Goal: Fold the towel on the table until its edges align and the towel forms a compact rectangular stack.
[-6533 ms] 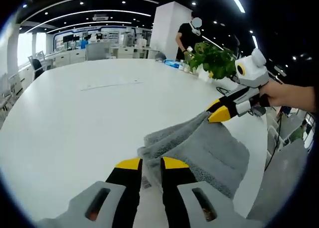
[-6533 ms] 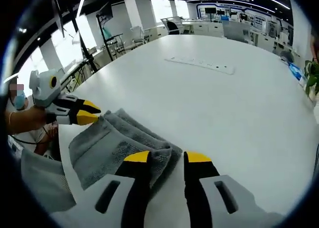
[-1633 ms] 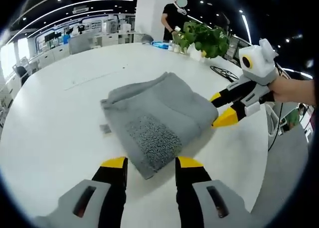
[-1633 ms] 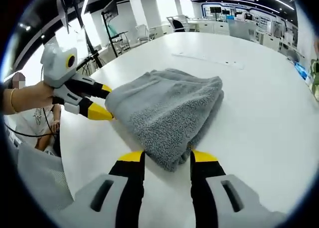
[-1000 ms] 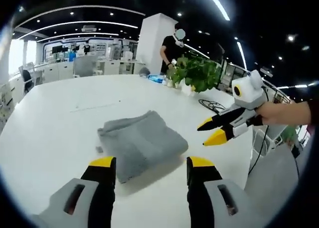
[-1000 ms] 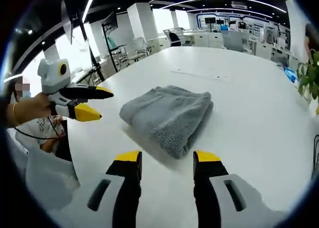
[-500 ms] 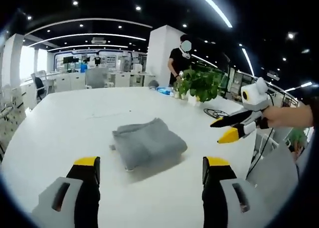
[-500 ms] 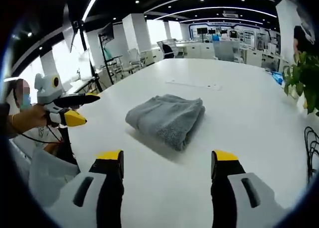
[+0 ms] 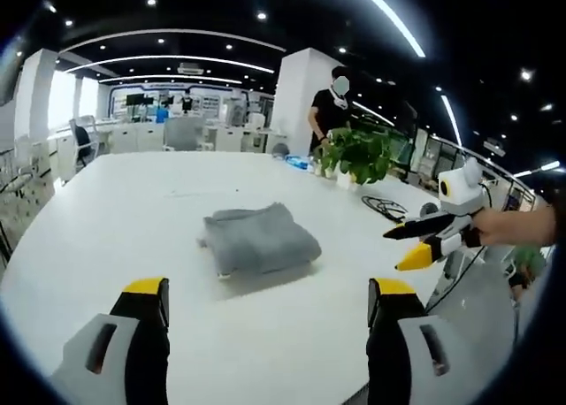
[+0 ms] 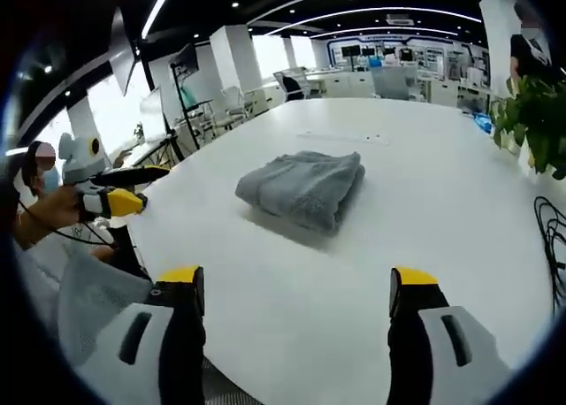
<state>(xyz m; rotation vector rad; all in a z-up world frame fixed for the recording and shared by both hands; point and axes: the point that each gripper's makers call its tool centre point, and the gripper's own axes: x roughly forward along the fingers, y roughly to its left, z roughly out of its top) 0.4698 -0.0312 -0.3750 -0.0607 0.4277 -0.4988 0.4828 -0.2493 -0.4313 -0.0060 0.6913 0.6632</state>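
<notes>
The grey towel [image 9: 259, 240] lies folded into a compact rectangular stack on the white table [image 9: 106, 210]; the right gripper view has the towel [image 10: 305, 187] near mid-table. My left gripper [image 9: 263, 292] is open and well back from the towel, nothing between its jaws. My right gripper [image 10: 294, 285] is also open and empty, equally far from the stack. In the left gripper view the right gripper [image 9: 417, 246] hangs open off the table's right side. In the right gripper view the left gripper [image 10: 124, 193] is held at the left table edge.
A potted plant [image 9: 358, 153] and a black cable [image 9: 383, 208] sit at the table's far right. A person in black [image 9: 329, 104] stands behind the plant. A thin white strip [image 10: 340, 137] lies beyond the towel. Desks and chairs fill the room behind.
Both grippers let go of the towel, opened wide and drew back from it. The folded towel stays put on the table.
</notes>
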